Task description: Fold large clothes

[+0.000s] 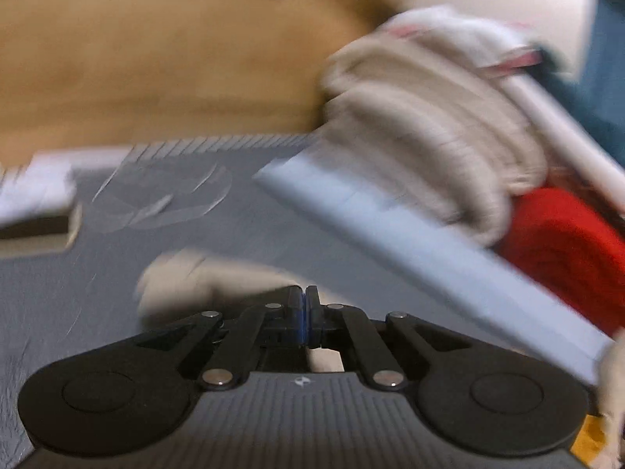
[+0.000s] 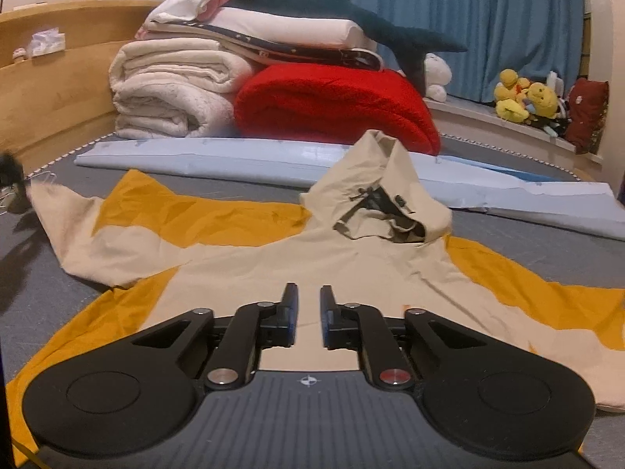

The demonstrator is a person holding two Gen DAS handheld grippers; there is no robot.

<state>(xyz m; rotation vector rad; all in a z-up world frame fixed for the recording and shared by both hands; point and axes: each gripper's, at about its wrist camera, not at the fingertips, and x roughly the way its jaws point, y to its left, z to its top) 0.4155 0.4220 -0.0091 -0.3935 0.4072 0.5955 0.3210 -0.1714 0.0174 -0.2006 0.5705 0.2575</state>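
A beige and mustard hooded jacket [image 2: 351,258] lies spread on a grey mat [image 2: 547,234], its hood [image 2: 375,179] standing up at the far side. Low over the jacket's beige body, my right gripper [image 2: 309,297] has closed to a narrow slit in which beige fabric shows. The left sleeve [image 2: 117,234] stretches left, its end drawn up to a point. The left wrist view is badly blurred. There my left gripper [image 1: 304,297] is shut, with the beige sleeve end [image 1: 187,281] running into its fingertips.
Behind the jacket lies a long pale blue strip [image 2: 273,160]. Beyond it are stacked a cream blanket [image 2: 168,90], a red blanket [image 2: 332,105] and folded linens. A wooden headboard [image 2: 50,90] bounds the left; plush toys [image 2: 523,97] sit on a ledge by the blue curtain [image 2: 468,19].
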